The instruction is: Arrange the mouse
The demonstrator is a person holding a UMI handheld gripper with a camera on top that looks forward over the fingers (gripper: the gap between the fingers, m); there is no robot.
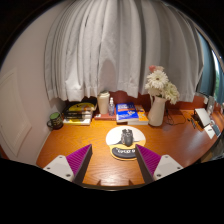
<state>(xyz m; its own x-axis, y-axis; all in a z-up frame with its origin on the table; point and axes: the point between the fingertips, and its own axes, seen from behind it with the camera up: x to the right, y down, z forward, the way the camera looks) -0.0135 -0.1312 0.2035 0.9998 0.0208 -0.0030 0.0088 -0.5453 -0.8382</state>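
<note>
Held low over the desk, the gripper (pixel 113 163) has its two fingers spread wide, each carrying a purple pad (pixel 76 160) with a ridged, striped inner face; nothing is pinched between them.

Gripper view: the mouse (pixel 125 139), a dark, rounded, hump-shaped thing, sits on a round white mouse mat (pixel 123 148) with dark lettering near its front rim. Mat and mouse lie just ahead of the fingers, roughly between their tips but apart from both. The desk (pixel 95 150) under the mat is smooth, warm brown wood with a curved front edge.

Taking the mouse mat as the landmark: directly behind it lies a flat blue-covered book (pixel 127 112) with bright print. Behind and to the left stands a pale, cylindrical cup (pixel 104 103), and farther left a low stack of books (pixel 79 113) with yellow and dark covers. At the far left of these is a small dark round container (pixel 55 119). Behind and to the right of the mat rises a white, smooth vase (pixel 156 110) holding white and pale flowers (pixel 159 82). Well to the right are pale boxy things (pixel 205 118) that are too small to tell. Softly pleated white curtains (pixel 110 50) hang behind everything.
</note>
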